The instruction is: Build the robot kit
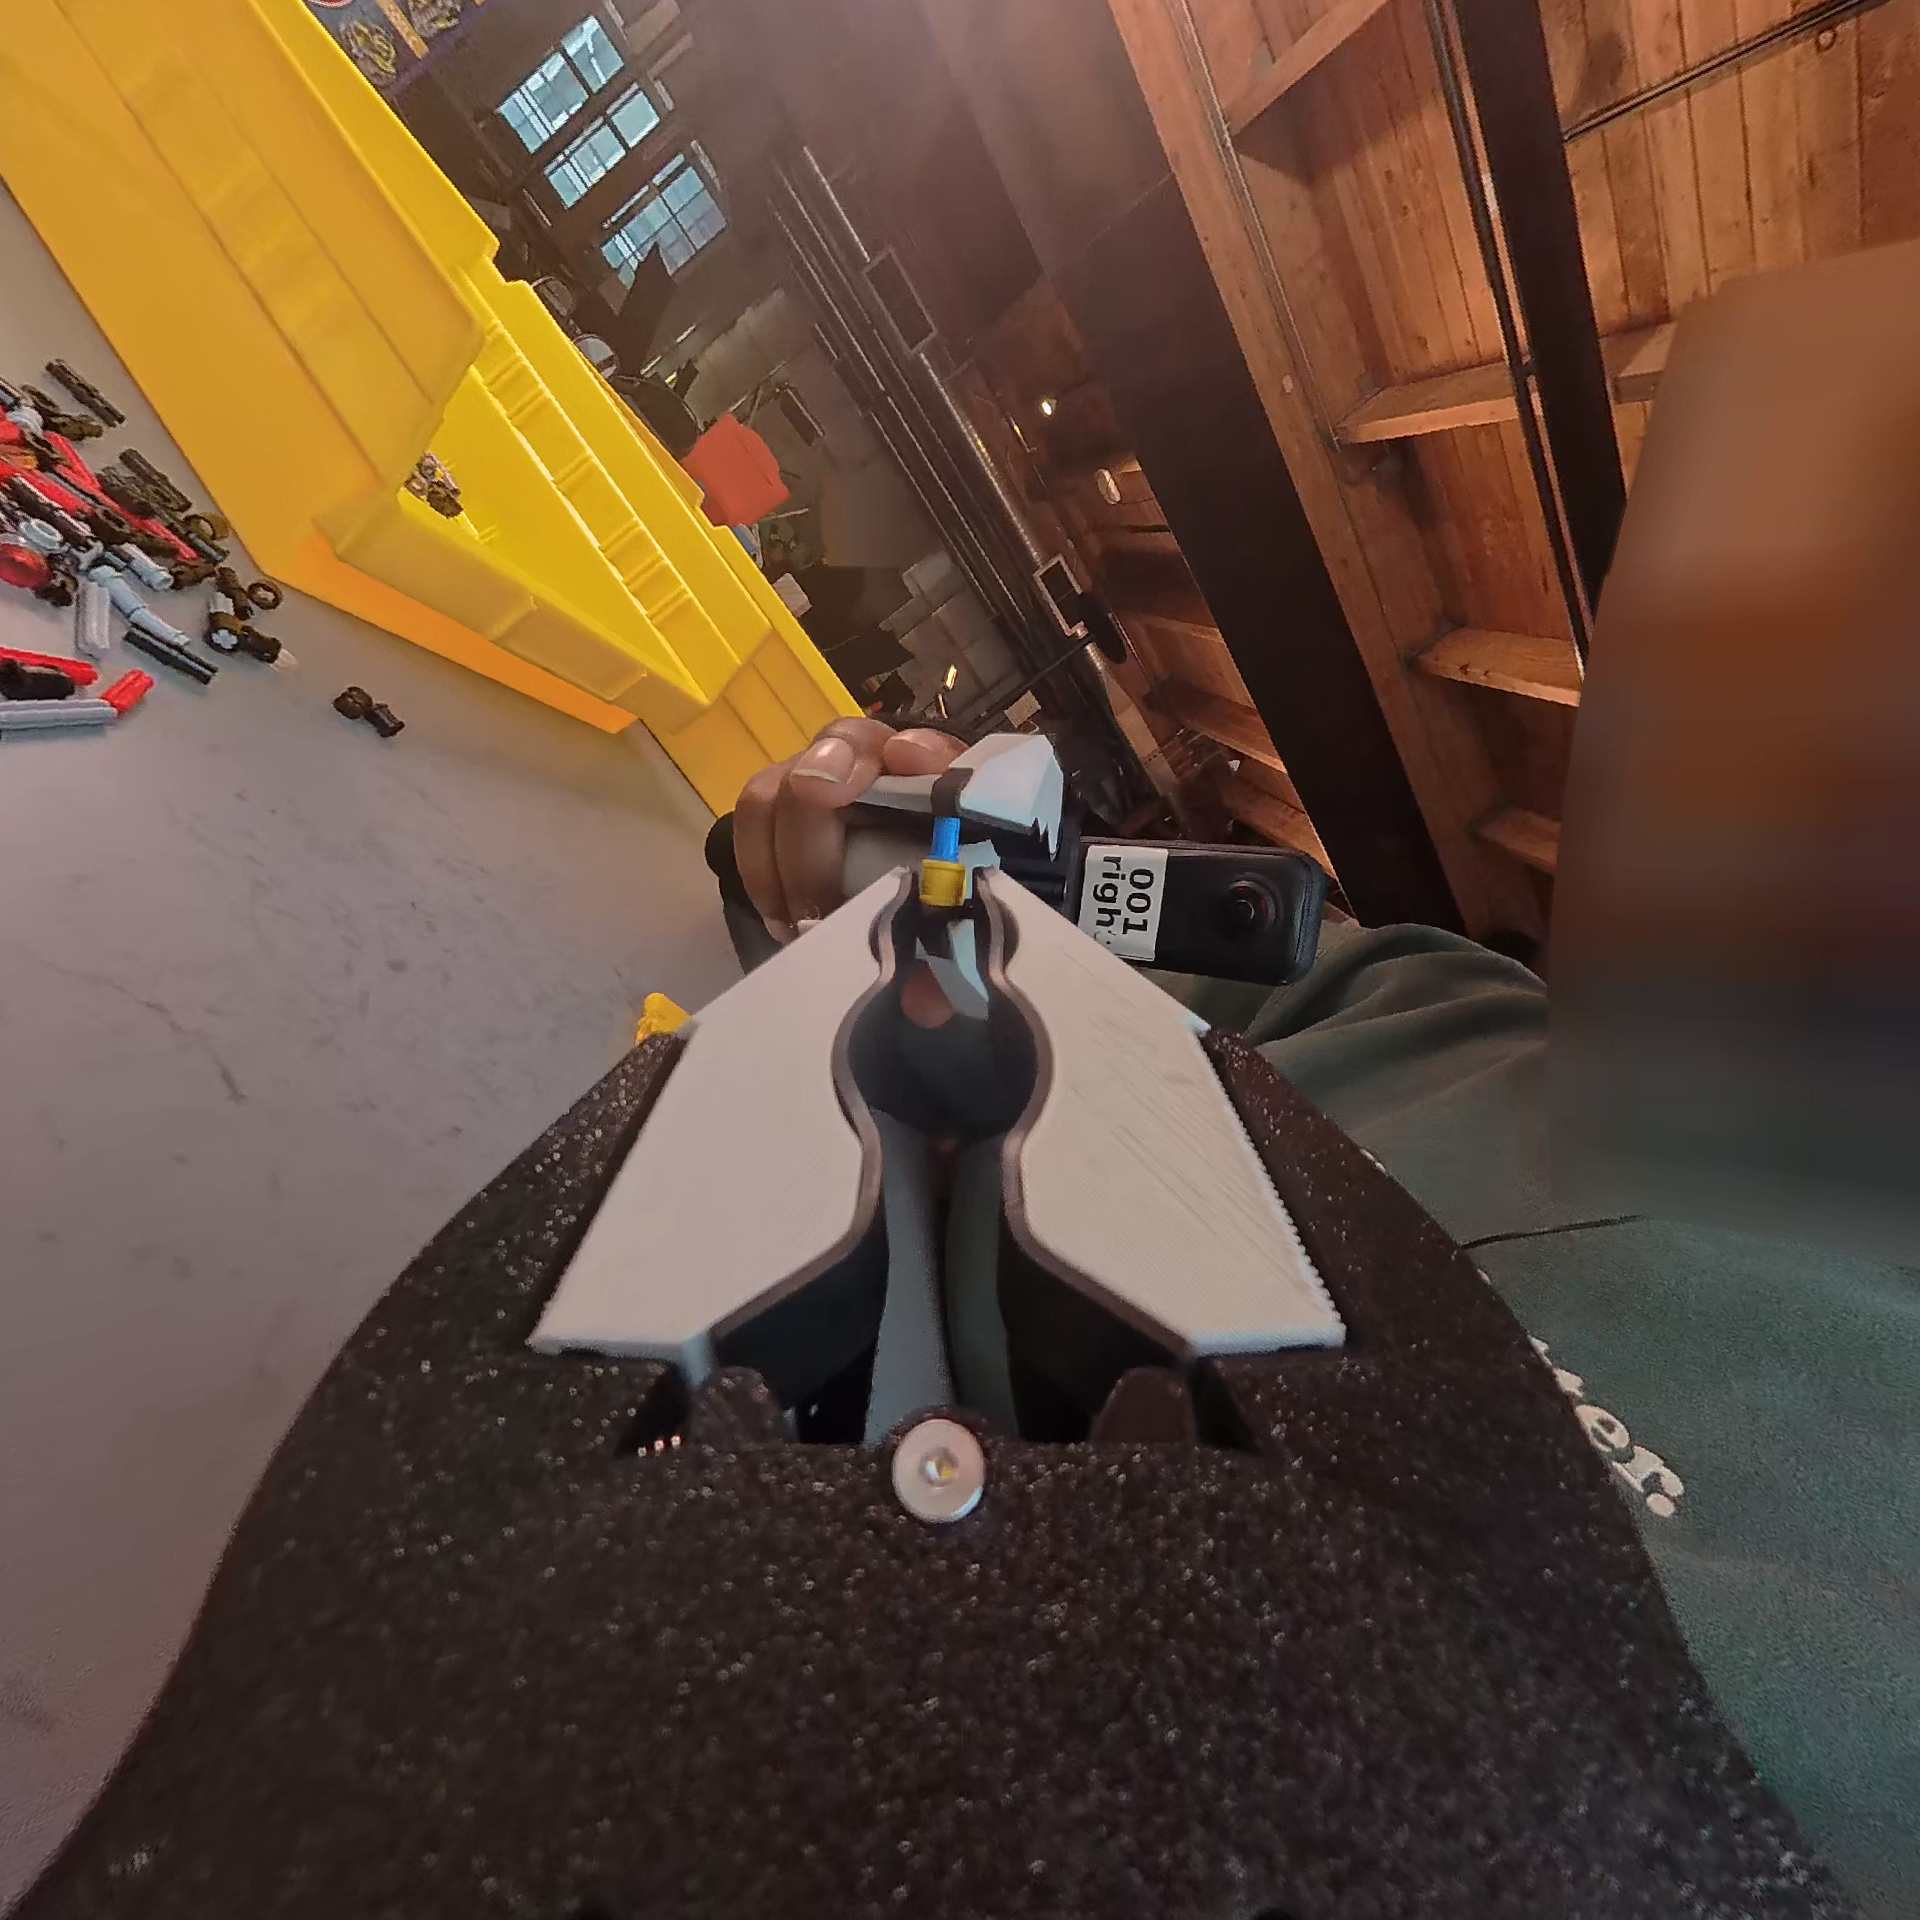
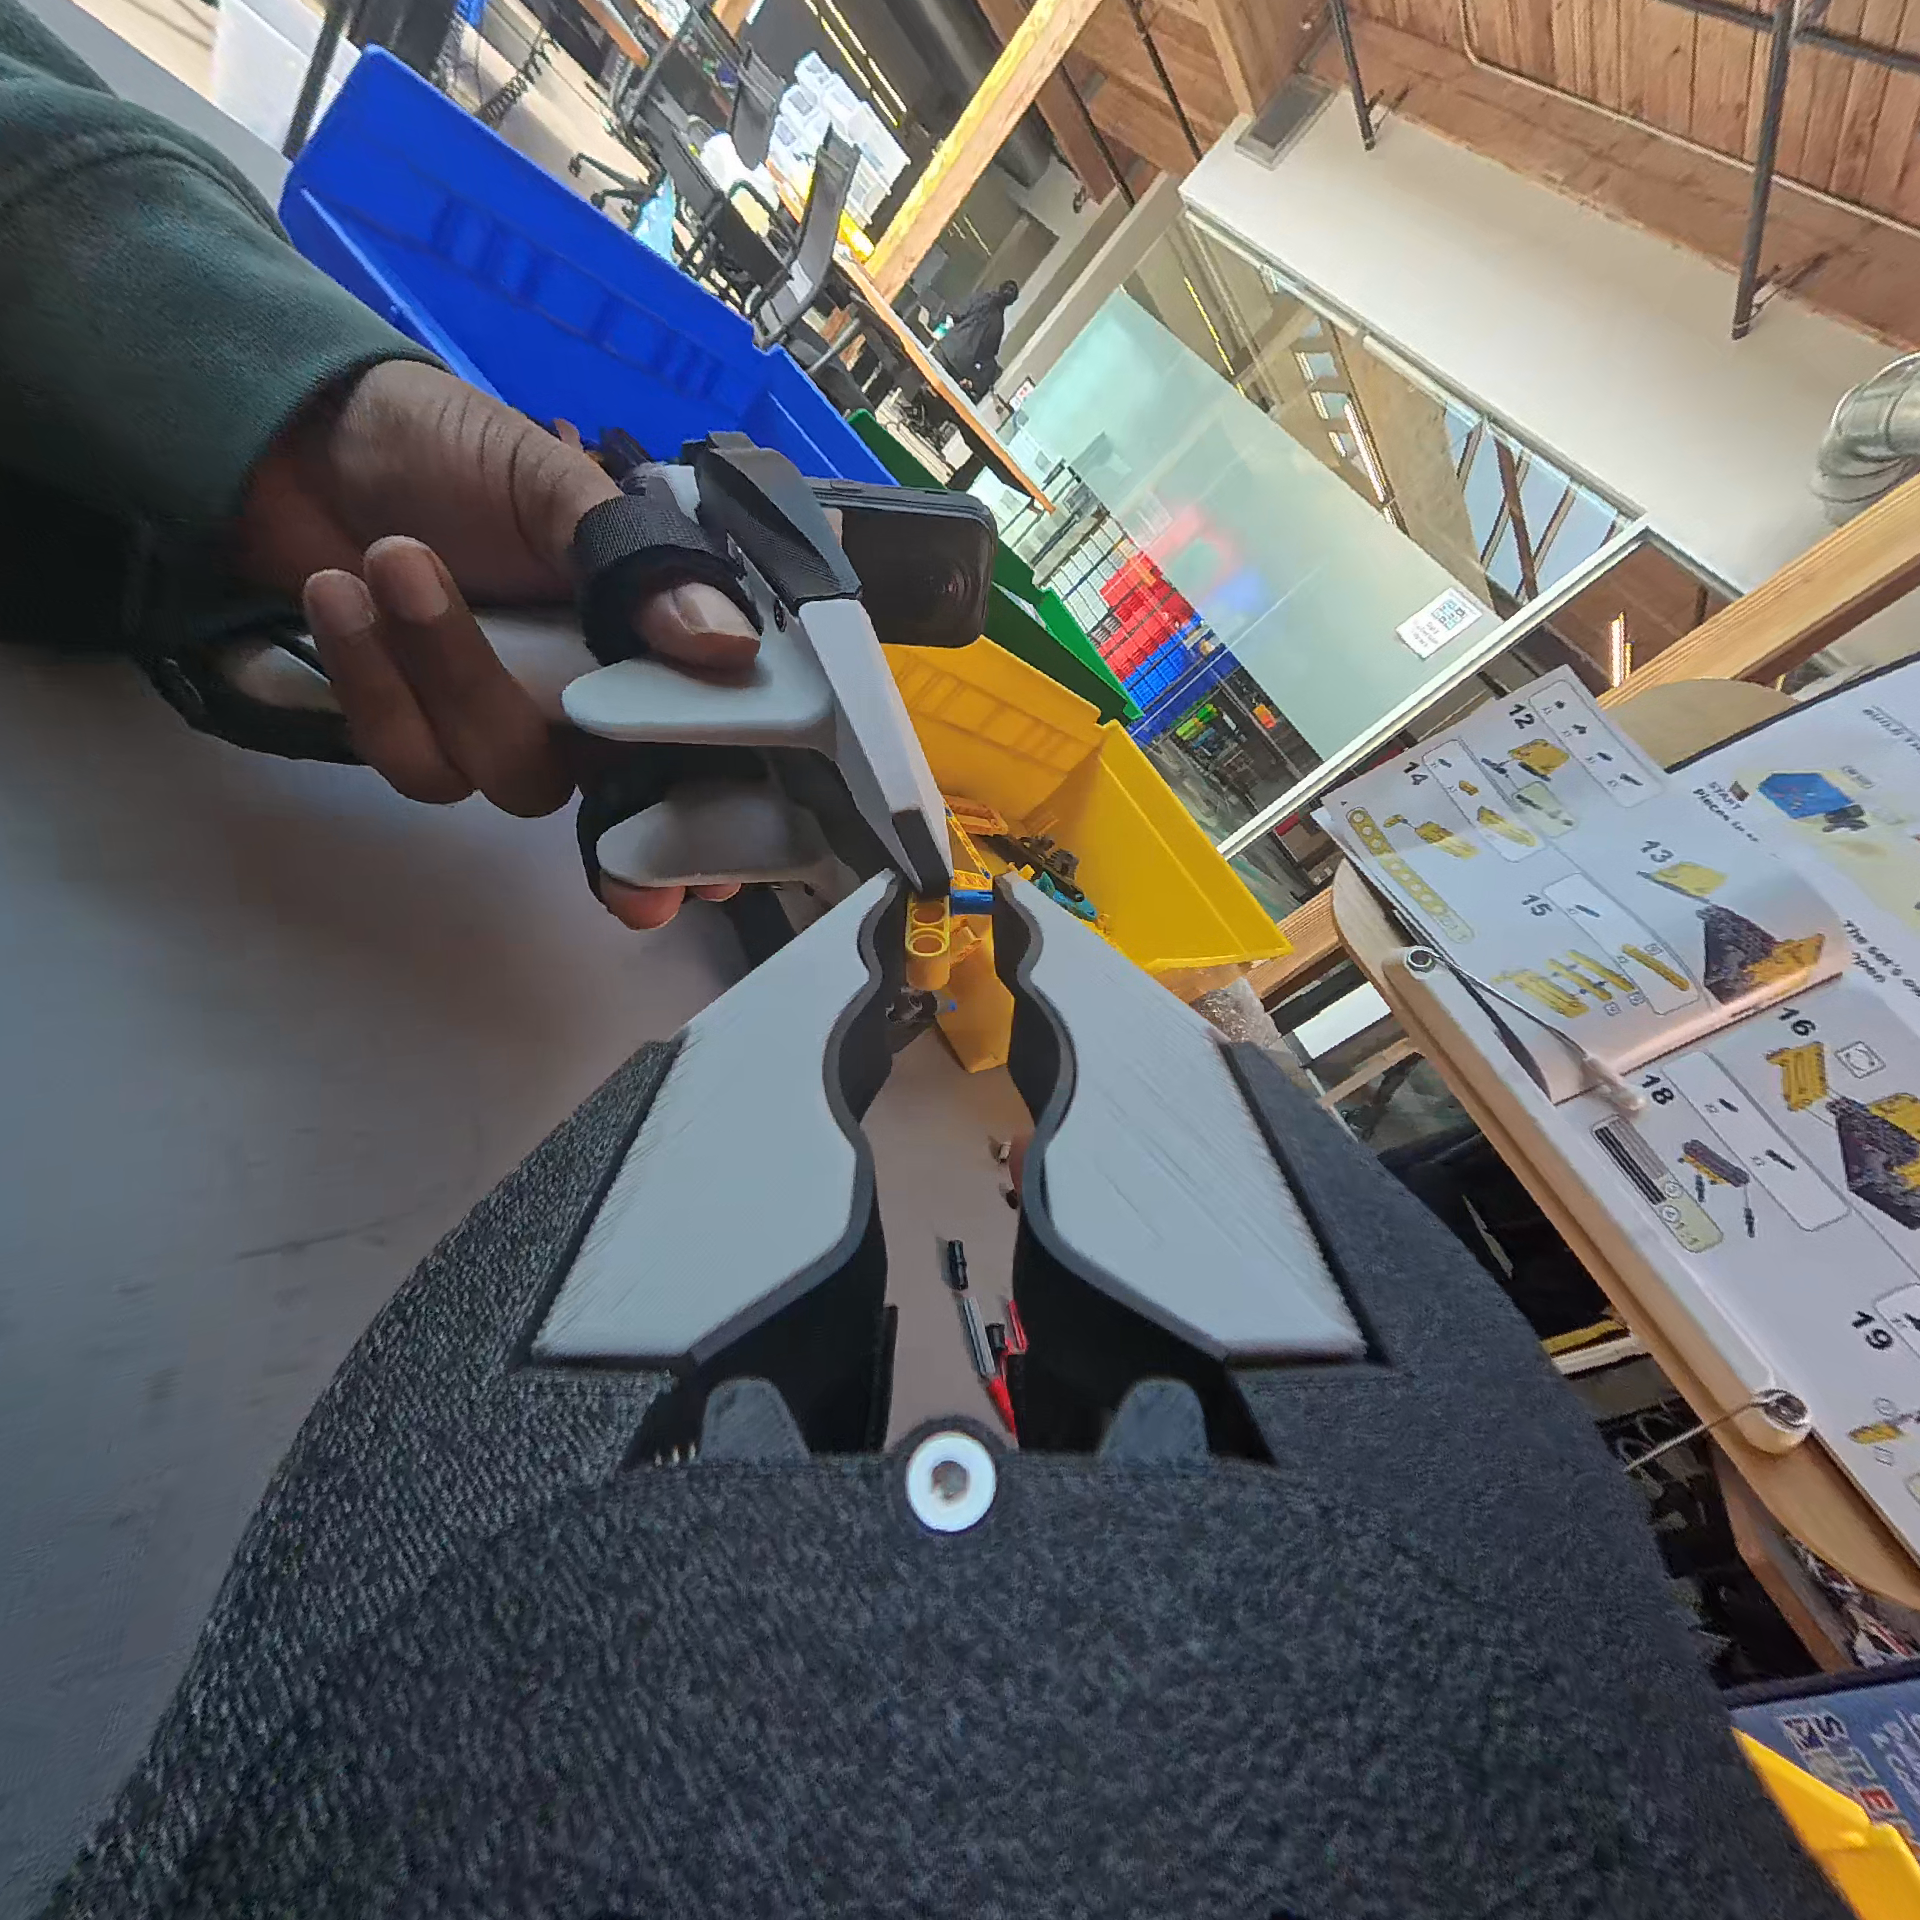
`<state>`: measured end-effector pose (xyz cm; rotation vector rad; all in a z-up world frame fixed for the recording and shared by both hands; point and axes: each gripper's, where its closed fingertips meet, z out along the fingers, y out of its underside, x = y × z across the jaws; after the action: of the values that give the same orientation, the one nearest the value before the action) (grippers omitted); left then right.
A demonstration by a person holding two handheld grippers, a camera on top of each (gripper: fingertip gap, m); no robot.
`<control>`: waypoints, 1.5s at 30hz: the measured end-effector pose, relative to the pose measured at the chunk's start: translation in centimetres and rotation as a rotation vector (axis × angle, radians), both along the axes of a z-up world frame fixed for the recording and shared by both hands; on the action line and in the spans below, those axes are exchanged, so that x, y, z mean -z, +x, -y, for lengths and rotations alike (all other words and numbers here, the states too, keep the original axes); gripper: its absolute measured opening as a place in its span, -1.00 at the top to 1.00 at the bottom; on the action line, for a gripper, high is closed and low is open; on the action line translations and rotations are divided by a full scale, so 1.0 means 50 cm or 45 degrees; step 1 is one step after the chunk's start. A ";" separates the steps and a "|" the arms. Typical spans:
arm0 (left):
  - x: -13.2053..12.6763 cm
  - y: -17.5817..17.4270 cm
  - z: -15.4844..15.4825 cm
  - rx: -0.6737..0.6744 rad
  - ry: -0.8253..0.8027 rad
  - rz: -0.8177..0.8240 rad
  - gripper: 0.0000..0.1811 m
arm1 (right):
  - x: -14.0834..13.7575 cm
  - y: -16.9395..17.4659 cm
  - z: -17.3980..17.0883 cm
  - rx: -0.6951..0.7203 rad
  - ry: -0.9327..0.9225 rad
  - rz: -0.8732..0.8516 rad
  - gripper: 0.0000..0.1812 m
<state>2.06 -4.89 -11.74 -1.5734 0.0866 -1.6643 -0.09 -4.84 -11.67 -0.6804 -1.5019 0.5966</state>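
Observation:
My left gripper is shut on a small yellow beam held in the air above the grey table. A blue pin sticks out of the beam into the jaws of my right gripper, which faces the left one. In the right wrist view my right gripper has its fingers close around the yellow beam and the blue pin, one finger on the beam and the other at the pin's end. My left gripper comes in from the upper left and its tip grips the beam.
Yellow bins stand along the grey table, with loose red, black and grey parts beside them. A blue bin, a green bin and a yellow bin with parts stand behind. An instruction booklet rests on a wooden stand at right. The grippers are tip to tip, or close to it.

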 end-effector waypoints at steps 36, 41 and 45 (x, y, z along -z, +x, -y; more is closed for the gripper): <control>0.015 -0.027 -0.003 -0.009 0.013 -0.097 0.94 | 0.012 0.017 0.005 -0.174 -0.231 0.108 0.73; 0.037 -0.013 0.007 0.039 0.034 -0.259 0.94 | 0.026 0.031 0.014 -0.291 -0.371 0.228 0.73; 0.047 -0.011 0.007 0.045 0.019 -0.282 0.94 | 0.060 0.031 0.017 -0.280 -0.303 0.329 0.73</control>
<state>1.49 -5.22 -14.08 -1.7492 0.2426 -1.5069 1.44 -5.71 -14.69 -0.8039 -1.7777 0.8921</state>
